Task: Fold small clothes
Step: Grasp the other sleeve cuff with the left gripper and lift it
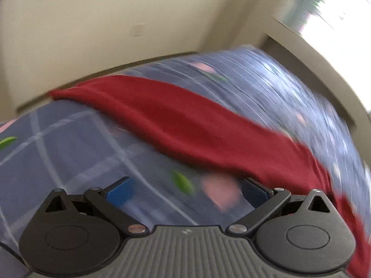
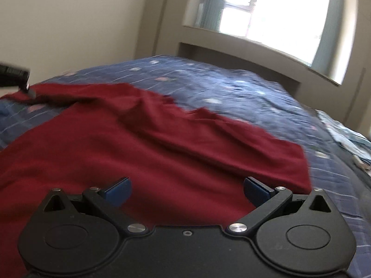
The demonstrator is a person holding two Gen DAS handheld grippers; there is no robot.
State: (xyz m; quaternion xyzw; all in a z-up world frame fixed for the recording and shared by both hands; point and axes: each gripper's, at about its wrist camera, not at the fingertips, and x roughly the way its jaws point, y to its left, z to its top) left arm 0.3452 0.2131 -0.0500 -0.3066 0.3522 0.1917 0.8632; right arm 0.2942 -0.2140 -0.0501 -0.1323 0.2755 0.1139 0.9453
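Note:
A dark red garment [image 2: 143, 139] lies spread and rumpled on a blue patterned bedspread [image 2: 231, 88]. My right gripper [image 2: 186, 191] hovers over its near part, open, with nothing between the blue pads [image 2: 118, 191]. In the left wrist view the same red garment [image 1: 185, 125] runs as a diagonal band across the bedspread [image 1: 69, 143]. My left gripper [image 1: 186, 191] is open above the bedspread, just short of the garment's edge, holding nothing. The left wrist view is motion-blurred. A dark part of the left gripper [image 2: 14, 74] shows at the right view's left edge, near the garment's far corner.
A cream wall [image 1: 92, 23] stands behind the bed. A bright window [image 2: 273, 7] with a ledge sits beyond the bed's far side. Light-coloured folded cloth [image 2: 347, 136] lies at the bed's right edge.

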